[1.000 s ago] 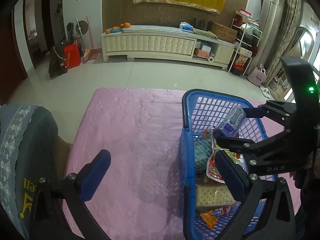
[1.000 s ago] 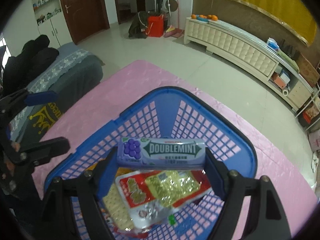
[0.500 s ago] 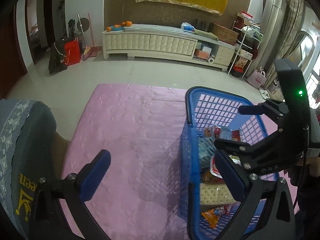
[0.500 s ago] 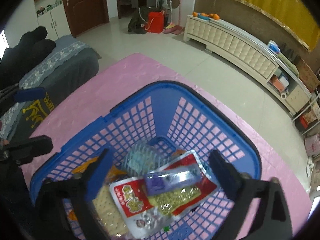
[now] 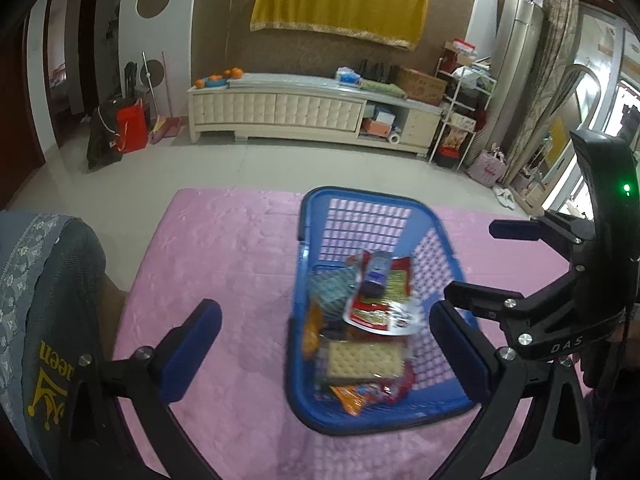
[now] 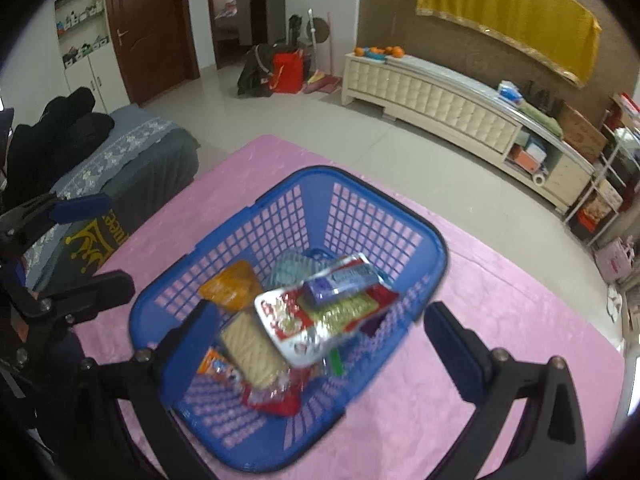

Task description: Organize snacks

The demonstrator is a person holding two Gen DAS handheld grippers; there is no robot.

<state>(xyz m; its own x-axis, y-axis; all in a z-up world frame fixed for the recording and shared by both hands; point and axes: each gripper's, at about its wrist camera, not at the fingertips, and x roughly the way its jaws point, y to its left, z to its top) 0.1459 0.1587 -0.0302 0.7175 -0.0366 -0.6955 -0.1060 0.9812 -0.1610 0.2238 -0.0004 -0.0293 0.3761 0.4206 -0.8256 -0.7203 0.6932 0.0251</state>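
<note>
A blue plastic lattice basket (image 6: pixel 434 252) is seen standing on a pink quilted cloth (image 5: pixel 224 248) that covers the table. Inside it, a small purple gum pack (image 6: pixel 340 280) is found lying flat on top of a red-and-silver foil snack pouch (image 6: pixel 316 320); in the right wrist view its long axis runs from lower left to upper right, the grape-printed end pointing toward the lower left. A clear-wrapped pack of pale square crackers (image 6: pixel 250 346) is seen beside the pouch, with an orange snack packet (image 6: pixel 232 286) near the basket's left wall and a pale blue-green wrapped item (image 5: pixel 330 290) toward the far end. The right gripper (image 6: pixel 320 340) is held above the basket's near edge with its jaws spread wide, having just been opening, and nothing is gripped between the blue pads. The left gripper (image 5: pixel 326 354) is likewise held with jaws spread, empty, over the cloth and the basket's left side. A grey embroidered bedcover (image 6: pixel 132 156) is visible beside the table.
</note>
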